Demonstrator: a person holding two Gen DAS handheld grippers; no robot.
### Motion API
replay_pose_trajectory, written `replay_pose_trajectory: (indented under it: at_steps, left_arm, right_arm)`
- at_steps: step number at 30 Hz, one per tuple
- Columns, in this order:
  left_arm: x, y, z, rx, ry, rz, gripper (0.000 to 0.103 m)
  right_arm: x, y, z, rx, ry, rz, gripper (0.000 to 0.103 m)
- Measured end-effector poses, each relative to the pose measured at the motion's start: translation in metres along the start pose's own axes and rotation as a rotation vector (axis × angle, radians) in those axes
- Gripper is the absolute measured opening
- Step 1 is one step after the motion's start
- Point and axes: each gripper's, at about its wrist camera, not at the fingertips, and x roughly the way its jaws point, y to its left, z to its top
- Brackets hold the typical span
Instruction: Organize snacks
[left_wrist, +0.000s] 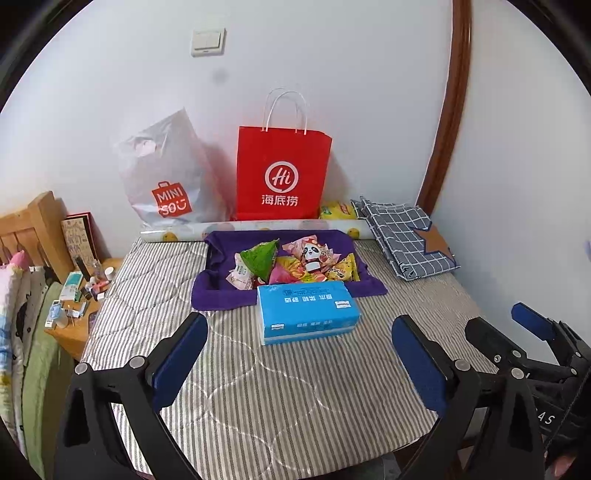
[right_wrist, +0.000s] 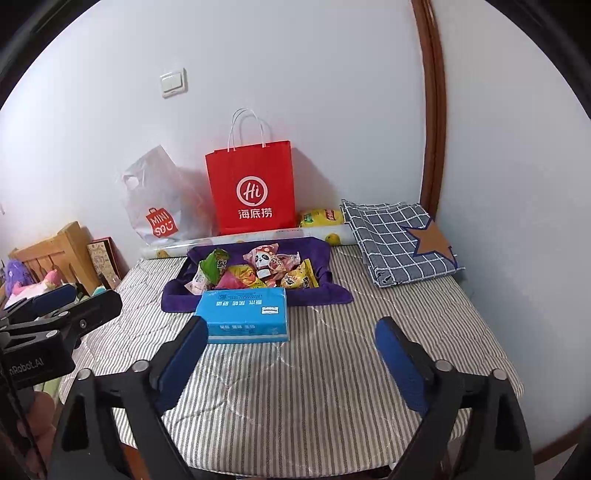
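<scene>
A pile of snack packets (left_wrist: 295, 264) (right_wrist: 255, 271) lies in a purple cloth tray (left_wrist: 221, 273) (right_wrist: 325, 258) on a striped table cover. A green triangular packet (left_wrist: 260, 258) (right_wrist: 214, 267) and a panda packet (left_wrist: 310, 253) (right_wrist: 264, 260) lie on top. A blue tissue pack (left_wrist: 306, 312) (right_wrist: 245, 314) lies just in front of the tray. My left gripper (left_wrist: 301, 354) is open and empty, short of the tissue pack. My right gripper (right_wrist: 291, 347) is open and empty, also short of it, and shows at the right of the left wrist view (left_wrist: 509, 325).
A red paper bag (left_wrist: 282, 173) (right_wrist: 253, 190) and a grey Miniso bag (left_wrist: 166, 177) (right_wrist: 159, 199) stand against the wall. A yellow packet (left_wrist: 336, 210) (right_wrist: 321, 217) and a paper roll (left_wrist: 251, 227) lie behind the tray. A folded checked cloth (left_wrist: 402, 236) (right_wrist: 391, 240) lies right. A cluttered wooden stand (left_wrist: 74, 302) is left.
</scene>
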Motion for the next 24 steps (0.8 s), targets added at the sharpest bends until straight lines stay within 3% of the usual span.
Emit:
replay_pose_trajectory:
  at_steps: [24]
  left_arm:
    - [-0.011, 0.003, -0.005, -0.017, -0.013, 0.012, 0.099]
  right_arm:
    - [-0.018, -0.001, -0.002, 0.006, -0.018, -0.032, 0.097]
